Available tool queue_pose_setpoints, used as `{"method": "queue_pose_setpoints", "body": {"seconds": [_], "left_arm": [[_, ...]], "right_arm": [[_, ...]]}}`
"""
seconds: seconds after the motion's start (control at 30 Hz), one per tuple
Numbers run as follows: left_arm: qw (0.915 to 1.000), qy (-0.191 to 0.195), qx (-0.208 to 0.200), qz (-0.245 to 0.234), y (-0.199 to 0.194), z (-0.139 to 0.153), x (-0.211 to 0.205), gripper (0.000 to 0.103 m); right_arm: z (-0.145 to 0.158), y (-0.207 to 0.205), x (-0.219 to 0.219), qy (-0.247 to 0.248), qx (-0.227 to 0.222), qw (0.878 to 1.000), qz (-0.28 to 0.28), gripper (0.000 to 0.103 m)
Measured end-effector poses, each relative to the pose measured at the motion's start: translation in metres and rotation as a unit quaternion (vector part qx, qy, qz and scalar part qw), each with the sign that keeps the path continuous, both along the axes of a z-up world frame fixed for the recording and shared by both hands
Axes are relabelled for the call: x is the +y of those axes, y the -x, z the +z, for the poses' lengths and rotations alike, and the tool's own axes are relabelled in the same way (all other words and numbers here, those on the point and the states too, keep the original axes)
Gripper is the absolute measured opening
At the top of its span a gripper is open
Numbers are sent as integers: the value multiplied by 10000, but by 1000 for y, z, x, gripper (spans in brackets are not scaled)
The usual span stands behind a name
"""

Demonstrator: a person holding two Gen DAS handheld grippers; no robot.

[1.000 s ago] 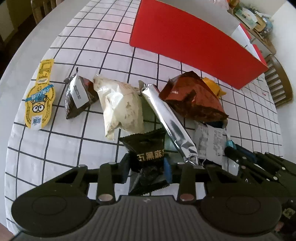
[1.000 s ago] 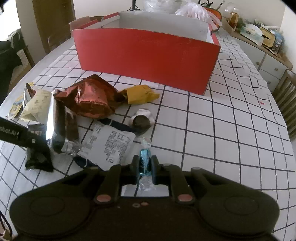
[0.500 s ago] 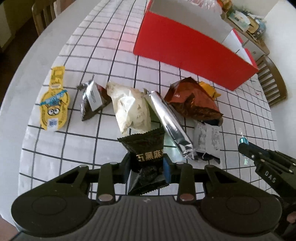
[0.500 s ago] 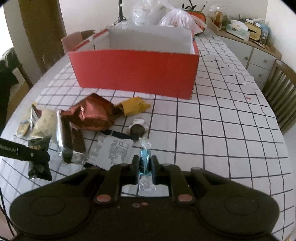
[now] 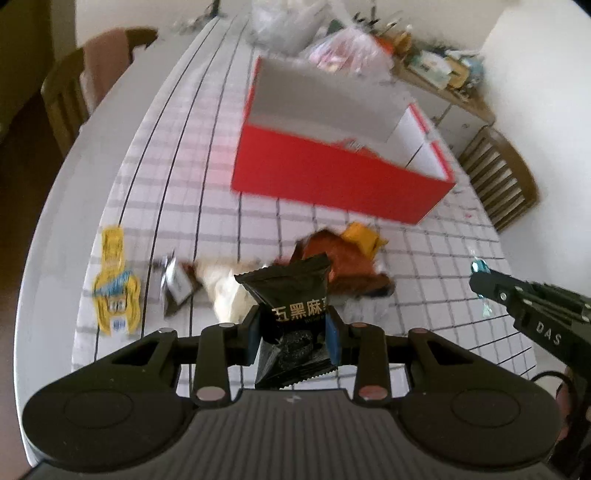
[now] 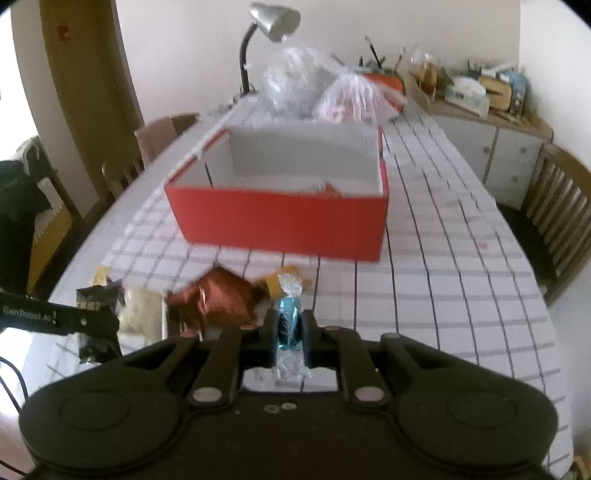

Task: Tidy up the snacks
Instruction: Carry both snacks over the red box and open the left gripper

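Across the long table (image 6: 461, 280) lies a white cloth with a dark grid, and wooden chairs stand along both long edges. A sideboard (image 6: 491, 133) crowded with small things stands against the wall past the far right corner, and a desk lamp (image 6: 273, 22) rises at the far end behind tied plastic bags (image 6: 321, 92).

A red box (image 6: 280, 218) with a white inside sits open in the middle of the cloth, something small and reddish lying against its near wall. Between the box and the near edge the loose snacks lie in a row: a yellow packet (image 5: 114, 288) close to the left edge, a small dark packet (image 5: 175, 284), a pale bag (image 5: 225, 291), a crumpled brown foil bag (image 5: 343, 266) and a yellow wrapper (image 5: 364, 236) touching it.

Both claws hang above the near part of the cloth. The left gripper (image 5: 293, 332) is clamped on a black packet (image 5: 291, 291) with gold lettering, held upright. The right gripper (image 6: 290, 325) is closed tight on a blue candy (image 6: 289, 325) in a clear twisted wrapper. Nothing stands between either claw and the box's near wall, and the cloth to the right of the box is bare out to the right edge.
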State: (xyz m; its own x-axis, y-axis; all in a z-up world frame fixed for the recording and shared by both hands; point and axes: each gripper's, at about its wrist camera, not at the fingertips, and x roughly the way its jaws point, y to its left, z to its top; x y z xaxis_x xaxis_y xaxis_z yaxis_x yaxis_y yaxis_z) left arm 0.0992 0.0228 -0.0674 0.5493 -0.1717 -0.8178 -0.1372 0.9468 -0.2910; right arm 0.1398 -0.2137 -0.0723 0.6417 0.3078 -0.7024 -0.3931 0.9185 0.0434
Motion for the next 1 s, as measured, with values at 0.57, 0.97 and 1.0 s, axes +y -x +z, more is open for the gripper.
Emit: {"method": "queue_pose_setpoints", "body": {"seconds": [0.57,0.97,1.0], "left_arm": [[9952,-542,-773,-255,-90,72,-4,34],[9950,-746,-543,-385,-175,75,-11,34],[9950,-756,-505,-403,-182,73,-11,34]], "right_arm": [[62,-74,20,-36,-703,9974,137,11],[65,-153,34,190,-565,9979,233,11],[64,-160,34,199,-526,9982,217,11]]}}
